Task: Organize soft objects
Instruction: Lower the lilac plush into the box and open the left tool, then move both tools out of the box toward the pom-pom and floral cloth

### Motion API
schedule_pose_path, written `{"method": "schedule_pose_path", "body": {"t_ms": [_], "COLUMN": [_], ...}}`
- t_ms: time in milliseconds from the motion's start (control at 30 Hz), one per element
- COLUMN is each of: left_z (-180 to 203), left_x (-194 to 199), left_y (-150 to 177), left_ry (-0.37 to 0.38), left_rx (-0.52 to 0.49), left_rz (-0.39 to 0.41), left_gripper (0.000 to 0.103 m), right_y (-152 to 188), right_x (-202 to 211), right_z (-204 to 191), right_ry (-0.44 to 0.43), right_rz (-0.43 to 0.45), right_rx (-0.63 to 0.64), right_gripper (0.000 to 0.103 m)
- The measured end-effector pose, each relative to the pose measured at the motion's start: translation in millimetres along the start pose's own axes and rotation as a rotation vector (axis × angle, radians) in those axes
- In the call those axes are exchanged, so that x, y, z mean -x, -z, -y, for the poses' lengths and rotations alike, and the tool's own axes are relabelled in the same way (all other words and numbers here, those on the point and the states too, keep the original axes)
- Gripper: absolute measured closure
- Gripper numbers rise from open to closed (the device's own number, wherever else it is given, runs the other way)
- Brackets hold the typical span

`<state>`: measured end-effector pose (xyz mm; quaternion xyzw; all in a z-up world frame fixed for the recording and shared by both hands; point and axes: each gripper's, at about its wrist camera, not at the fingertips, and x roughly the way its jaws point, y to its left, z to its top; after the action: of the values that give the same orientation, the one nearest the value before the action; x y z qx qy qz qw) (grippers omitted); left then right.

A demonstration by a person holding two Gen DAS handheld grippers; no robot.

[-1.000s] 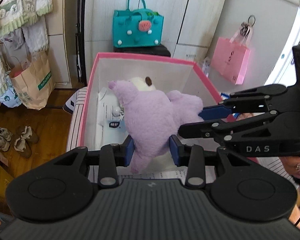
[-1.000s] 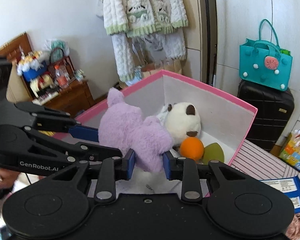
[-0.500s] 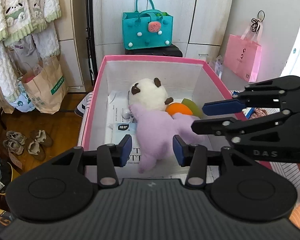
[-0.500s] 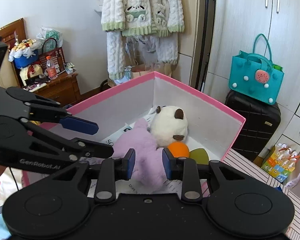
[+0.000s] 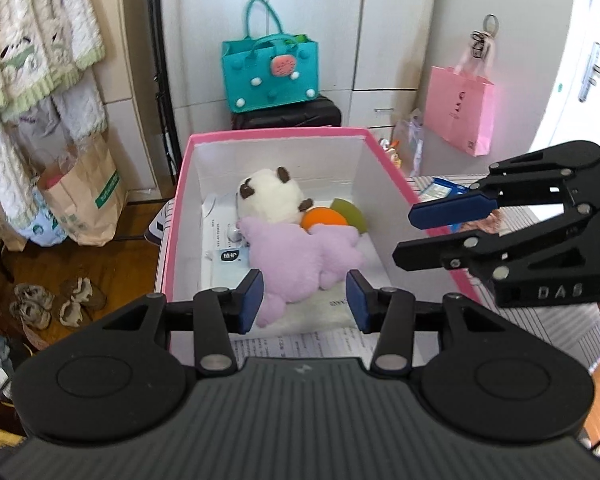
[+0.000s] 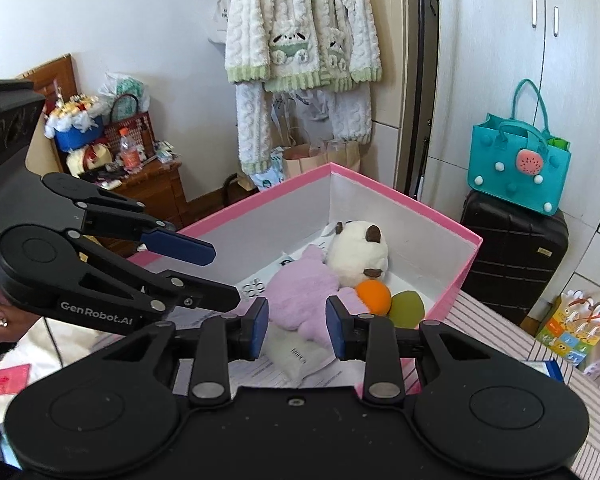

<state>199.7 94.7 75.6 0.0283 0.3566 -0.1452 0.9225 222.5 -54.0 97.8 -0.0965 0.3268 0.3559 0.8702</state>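
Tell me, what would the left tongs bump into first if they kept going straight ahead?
Probably the purple plush toy lying in the pink box. The open left tongs point right at it, though the gap to it is hard to judge.

Purple plush (image 5: 300, 258) lying in pink box (image 5: 276, 135), left tool (image 5: 305, 295) spread empty above it, white plush (image 5: 270, 196) behind

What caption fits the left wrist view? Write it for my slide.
Both grippers, left and right, open above a pink box holding a purple plush and panda plush.
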Motion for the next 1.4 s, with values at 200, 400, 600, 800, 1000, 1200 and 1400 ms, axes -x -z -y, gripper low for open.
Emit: {"method": "schedule_pose_path", "body": {"t_ms": [200, 400, 600, 800, 1000, 1200, 1400], "left_z": [15, 38, 71, 101, 136, 168, 193], "left_x": [37, 74, 86, 81, 68, 43, 8], "left_y": [1, 6, 10, 17, 22, 23, 25], "left_ry": [0.02, 0.014, 0.064, 0.113, 0.149, 0.124, 0.082], "left_rx": [-0.031, -0.071, -0.126, -0.154, -0.173, -0.184, -0.16], "left_rz": [0.046, 0.132, 0.151, 0.15, 0.16, 0.174, 0.16], "left_gripper": [0.057, 0.052, 0.05, 0.047, 0.045, 0.043, 0.042], "right_y": [13, 31, 52, 75, 92, 104, 115], "right_x": [41, 83, 125, 154, 175, 180, 173], "right_z": [-6, -14, -14, 0, 22, 56, 85], "right_ry": [-0.063, -0.084, -0.026, 0.04, 0.09, 0.119, 0.147], "right_rz": [0.039, 0.059, 0.062, 0.054, 0.054, 0.054, 0.031], "right_rx": [-0.007, 0.024, 0.055, 0.045, 0.031, -0.027, -0.049], "right_gripper": [0.065, 0.063, 0.061, 0.057, 0.054, 0.053, 0.051]}}
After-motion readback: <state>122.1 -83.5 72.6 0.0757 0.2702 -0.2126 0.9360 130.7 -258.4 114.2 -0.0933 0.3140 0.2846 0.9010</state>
